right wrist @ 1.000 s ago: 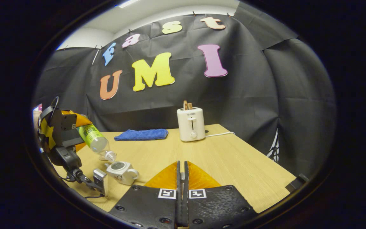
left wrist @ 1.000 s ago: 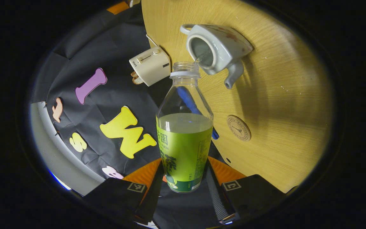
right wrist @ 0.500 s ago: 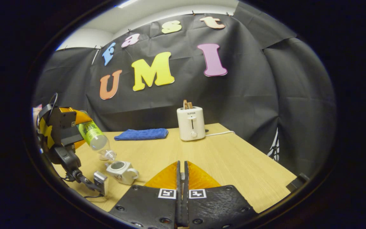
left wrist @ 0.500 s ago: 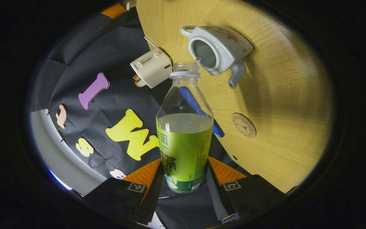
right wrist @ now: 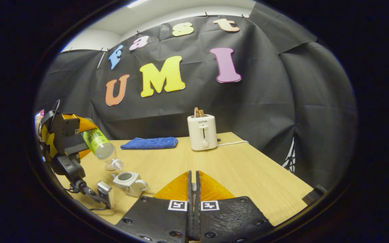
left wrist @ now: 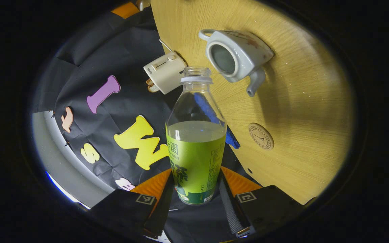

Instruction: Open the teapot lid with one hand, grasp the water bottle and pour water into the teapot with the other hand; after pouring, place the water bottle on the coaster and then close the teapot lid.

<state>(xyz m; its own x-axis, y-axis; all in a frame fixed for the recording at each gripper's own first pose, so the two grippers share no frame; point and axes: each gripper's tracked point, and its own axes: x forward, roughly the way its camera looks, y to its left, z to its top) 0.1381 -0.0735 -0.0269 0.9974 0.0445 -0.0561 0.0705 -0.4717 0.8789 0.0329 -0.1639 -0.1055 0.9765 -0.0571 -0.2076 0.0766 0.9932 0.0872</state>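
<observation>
My left gripper (left wrist: 197, 184) is shut on a clear water bottle (left wrist: 196, 145) with a green label, about half full and uncapped. The bottle is tilted, its mouth just short of the open white teapot (left wrist: 238, 55), and a thin trickle runs between them. A round coaster (left wrist: 261, 136) lies on the table near the teapot. In the right gripper view the bottle (right wrist: 100, 145) hangs above the lidless teapot (right wrist: 128, 182) at the far left. My right gripper (right wrist: 193, 189) is held off to the side, fingers pressed together on a small pale piece, the teapot lid.
A white toaster (right wrist: 202, 131) with its cord stands at the back of the wooden table (right wrist: 248, 175). A folded blue cloth (right wrist: 150, 142) lies left of it. A small device on a cable (right wrist: 105, 194) hangs by the left hand.
The bottle's mouth has drawn back a little from the teapot opening and the stream has thinned. The right gripper has stayed still.
</observation>
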